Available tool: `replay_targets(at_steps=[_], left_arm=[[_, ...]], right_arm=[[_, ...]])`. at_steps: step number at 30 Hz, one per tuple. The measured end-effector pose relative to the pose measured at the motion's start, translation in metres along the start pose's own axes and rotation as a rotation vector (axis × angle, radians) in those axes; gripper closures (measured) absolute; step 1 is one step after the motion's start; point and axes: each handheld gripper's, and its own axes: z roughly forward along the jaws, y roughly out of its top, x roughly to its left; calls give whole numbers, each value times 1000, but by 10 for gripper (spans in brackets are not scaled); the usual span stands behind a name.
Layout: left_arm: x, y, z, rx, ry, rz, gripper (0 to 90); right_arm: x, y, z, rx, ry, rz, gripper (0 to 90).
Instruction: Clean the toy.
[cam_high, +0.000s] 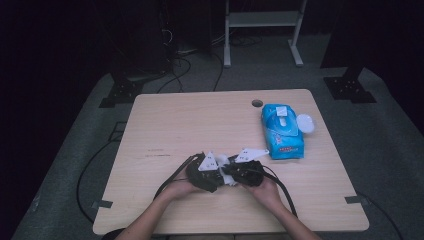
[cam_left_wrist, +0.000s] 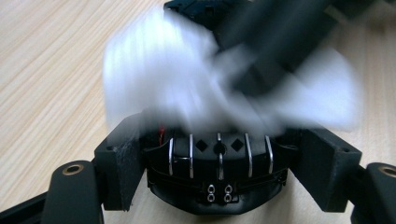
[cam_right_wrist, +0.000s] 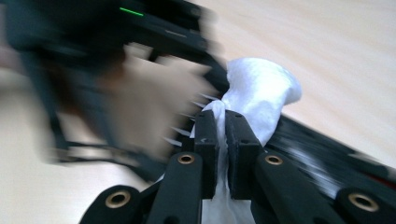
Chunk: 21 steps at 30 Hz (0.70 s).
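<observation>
My left gripper (cam_high: 212, 172) and right gripper (cam_high: 240, 171) meet tip to tip near the table's front middle. In the left gripper view the left gripper (cam_left_wrist: 222, 135) has its jaws wide apart, and the pads (cam_left_wrist: 123, 154) press on the sides of a black object with metal ribs (cam_left_wrist: 219, 163). A white wipe (cam_left_wrist: 187, 79) lies blurred across the top of that object. The right gripper's dark jaws (cam_left_wrist: 280, 37) come down onto it. In the right gripper view the right gripper (cam_right_wrist: 222, 119) is shut on the white wipe (cam_right_wrist: 261, 93), which bunches up past the fingertips.
A blue pack of wipes (cam_high: 282, 132) lies at the right of the wooden table (cam_high: 175, 125), with a white round lid (cam_high: 305, 123) beside it. A cable hole (cam_high: 257, 103) sits near the far edge. Black cables (cam_high: 172, 177) trail from both grippers toward the person.
</observation>
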Motion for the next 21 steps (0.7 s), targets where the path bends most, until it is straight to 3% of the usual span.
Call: replay_targets(at_steps=[1, 3, 4, 7, 8, 11, 15, 16, 18, 21], left_arm=[[0, 0, 0, 2, 2, 3, 246], [1, 0, 0, 0, -3, -5, 247], [1, 0, 0, -1, -4, -7, 246], [1, 1, 0, 1, -4, -22, 246], [1, 1, 0, 1, -4, -20, 247], [2, 2, -1, -4, -5, -21, 246], [1, 1, 0, 6, -2, -21, 247], [2, 1, -1, 5, -1, -26, 247], [5, 0, -1, 0, 1, -40, 247], [4, 0, -1, -2, 3, -36, 247]], right_arm=[[4, 1, 3, -8, 35, -5, 838], [11, 5, 6, 11, -5, -72, 838], [10, 7, 6, 17, -32, -77, 838], [-8, 6, 4, 17, -98, -41, 838], [-14, 6, 2, 15, -110, 11, 840], [-17, 8, 2, 13, -90, 78, 842], [0, 16, 15, 11, -53, 29, 841], [1, 19, 19, 13, -51, 11, 841], [-5, 23, 20, 15, -54, 20, 841], [-14, 24, 18, 45, -188, 11, 841]])
